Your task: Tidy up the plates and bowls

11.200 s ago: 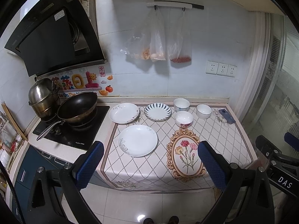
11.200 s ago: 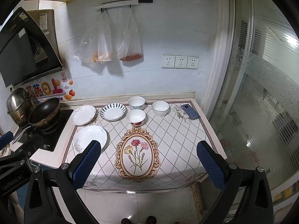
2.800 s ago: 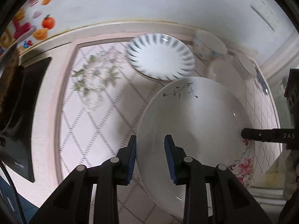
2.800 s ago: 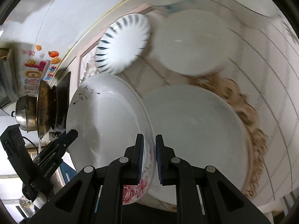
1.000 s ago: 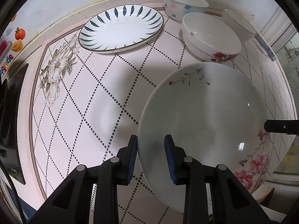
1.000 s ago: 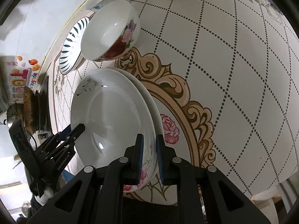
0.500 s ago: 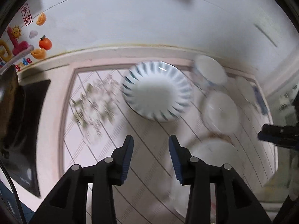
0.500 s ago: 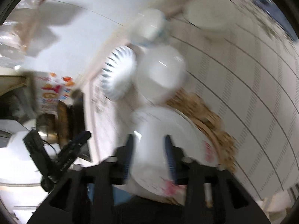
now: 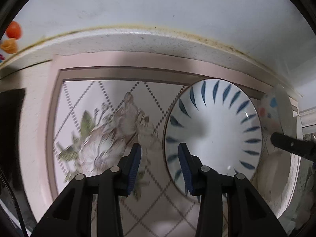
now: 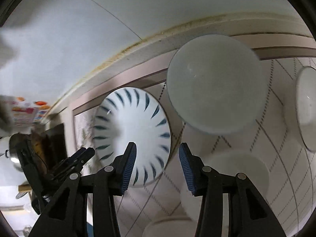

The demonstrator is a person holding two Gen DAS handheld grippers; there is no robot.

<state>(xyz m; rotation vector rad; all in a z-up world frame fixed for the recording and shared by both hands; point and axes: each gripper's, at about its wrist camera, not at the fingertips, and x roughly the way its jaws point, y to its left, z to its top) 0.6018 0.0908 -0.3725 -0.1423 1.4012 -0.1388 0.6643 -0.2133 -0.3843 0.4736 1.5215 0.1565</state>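
A white plate with blue stripes (image 9: 213, 134) (image 10: 134, 130) lies flat near the counter's back ledge. My left gripper (image 9: 159, 150) hangs open over its left rim, one finger above the plate and one above the cloth, pads clear. My right gripper (image 10: 158, 145) is open over its right rim, also not touching. A white bowl (image 10: 215, 83) with coloured dots outside (image 9: 276, 108) stands just right of the plate. A second bowl (image 10: 237, 169) is nearer, a third (image 10: 306, 108) at far right. A white plate edge (image 10: 167, 227) shows at the bottom.
The patterned cloth (image 9: 110, 130) covers the counter. A tiled wall (image 9: 158, 9) rises behind the back ledge. The black hob (image 9: 9, 128) with a pan (image 10: 39, 144) and a steel pot (image 10: 13, 154) lies to the left.
Both grippers have let go of the large white plate, their jaws have widened, and they have swung toward the back of the counter over the blue-striped plate.
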